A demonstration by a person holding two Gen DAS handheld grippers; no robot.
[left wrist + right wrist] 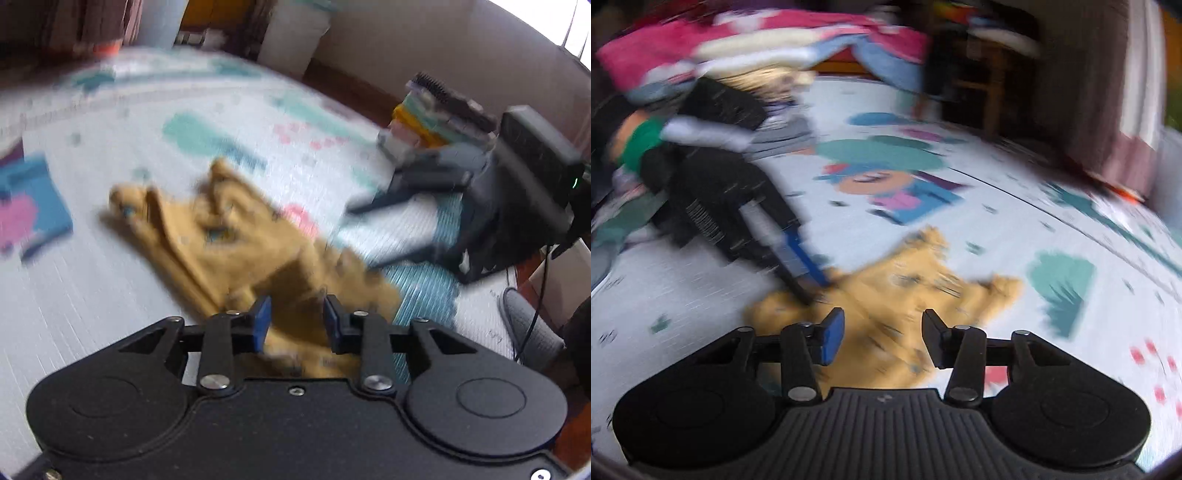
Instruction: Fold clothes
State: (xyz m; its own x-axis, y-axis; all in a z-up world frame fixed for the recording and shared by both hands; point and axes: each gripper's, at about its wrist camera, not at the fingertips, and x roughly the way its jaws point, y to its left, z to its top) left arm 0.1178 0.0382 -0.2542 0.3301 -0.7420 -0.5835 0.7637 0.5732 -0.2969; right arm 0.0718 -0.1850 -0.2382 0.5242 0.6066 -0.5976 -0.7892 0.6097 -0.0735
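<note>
The left gripper [297, 319] is angled downward, its two fingers parted with a clear gap between the blue pads [263, 323]. Seen from the right wrist view, the left gripper [809, 278] reaches in from the upper left, its fingers slanting down to the right, and a gloved hand [641, 142] with a green cuff grips its black body. The right gripper [882, 338] also points downward, jaws spread wide apart. In the left wrist view, the right gripper [364, 236] enters from the right, its dark fingers apart and extending leftward
</note>
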